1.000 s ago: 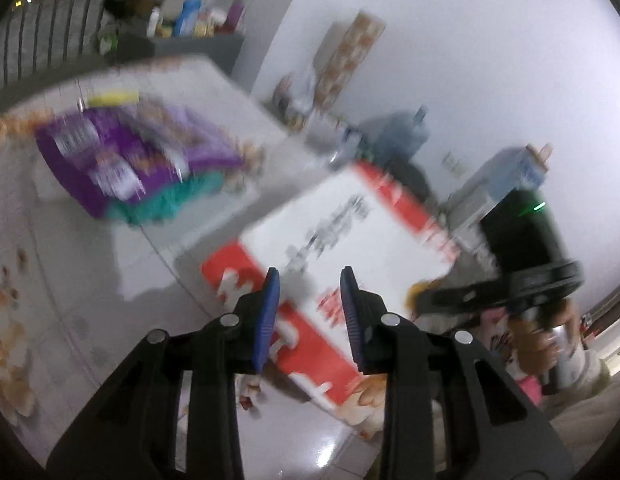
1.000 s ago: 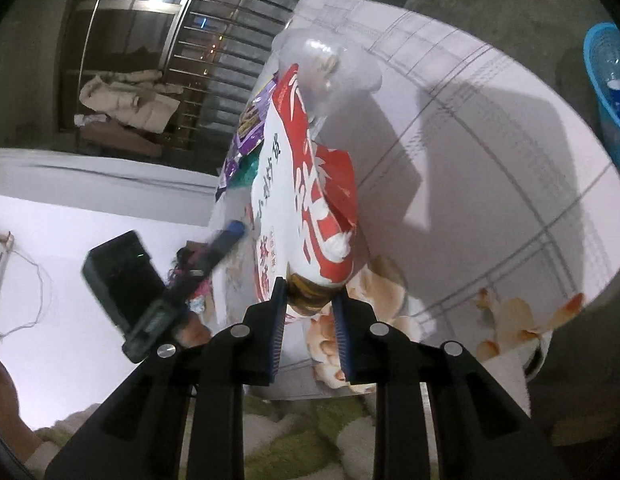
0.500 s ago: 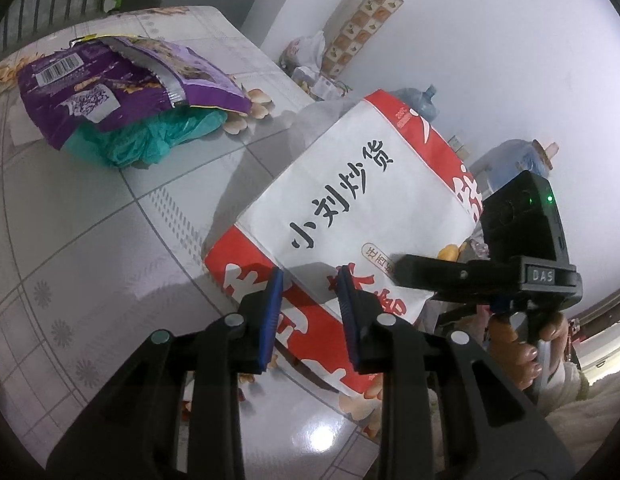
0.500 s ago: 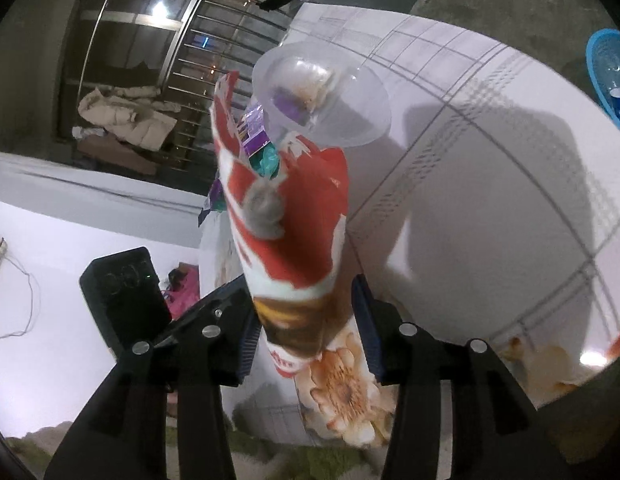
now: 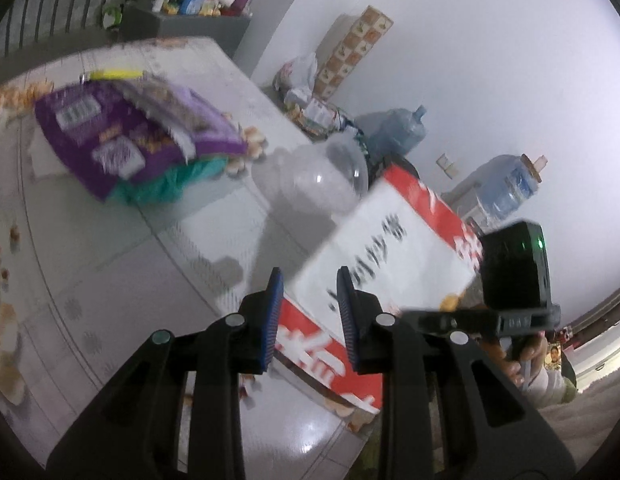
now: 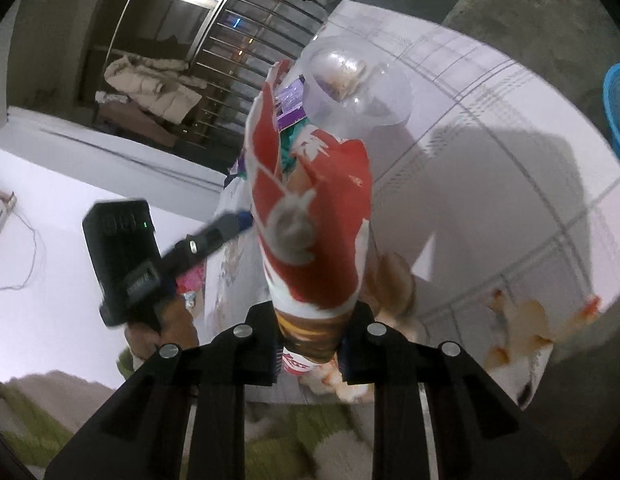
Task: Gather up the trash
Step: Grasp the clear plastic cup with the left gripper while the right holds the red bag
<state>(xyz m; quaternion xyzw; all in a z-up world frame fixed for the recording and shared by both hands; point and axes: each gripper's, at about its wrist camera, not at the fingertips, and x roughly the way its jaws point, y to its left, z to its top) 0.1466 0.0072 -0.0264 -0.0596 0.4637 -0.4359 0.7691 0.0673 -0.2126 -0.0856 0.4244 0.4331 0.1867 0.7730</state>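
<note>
Facing wrist views, shared bag (image 5: 394, 248)

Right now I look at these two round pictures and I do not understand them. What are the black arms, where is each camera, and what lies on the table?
No robot is here. A person holds a two-finger gripper in each hand, and a fisheye camera on each looks along its fingers.

In the left wrist view, the left gripper has blue pads and holds nothing, its jaws a little apart. On the table lie a purple snack bag over something teal and a clear plastic lid.

In the right wrist view, the right gripper is closing on the lower end of a red and white bag. The black device beside it is the other gripper, seen from across.
</note>
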